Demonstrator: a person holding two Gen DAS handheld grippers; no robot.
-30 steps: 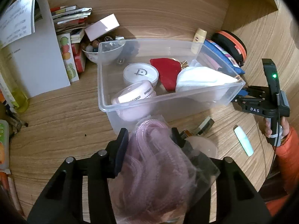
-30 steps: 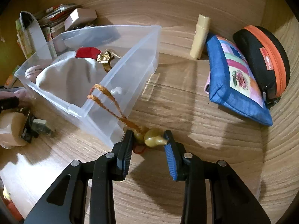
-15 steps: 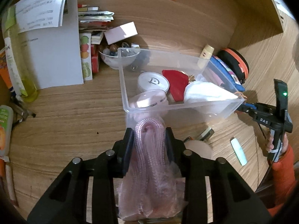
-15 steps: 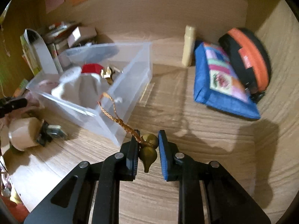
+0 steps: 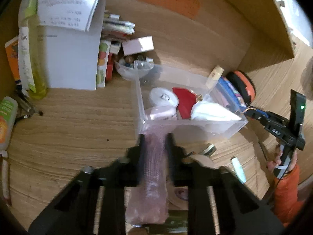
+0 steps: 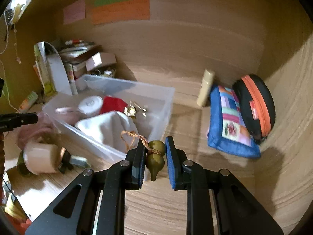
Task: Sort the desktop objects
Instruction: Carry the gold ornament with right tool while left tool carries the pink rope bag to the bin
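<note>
My left gripper (image 5: 155,143) is shut on a clear bag of pink coiled cord (image 5: 154,176), held above the desk just in front of the clear plastic bin (image 5: 140,105). My right gripper (image 6: 153,150) is shut on a small olive gourd charm (image 6: 154,160) with a braided orange cord (image 6: 131,135), held above the desk at the bin's near right corner (image 6: 168,105). The bin holds a white round case (image 5: 163,98), a pink case (image 5: 160,112), a red pouch (image 5: 184,99) and a white cloth (image 5: 213,113). The right gripper also shows in the left wrist view (image 5: 252,113).
Books, papers and a small glass bowl (image 5: 133,69) stand behind the bin. A cream tube (image 6: 205,90), a blue patchwork pouch (image 6: 230,121) and a black-orange case (image 6: 256,105) lie at the right wall. A pink roll (image 6: 41,159), a clip and a mint tube (image 5: 238,169) lie before the bin.
Both grippers have risen and pulled back from the desk with their loads. The gourd charm now hangs off the desk between the right fingers. The bin looks smaller and farther.
</note>
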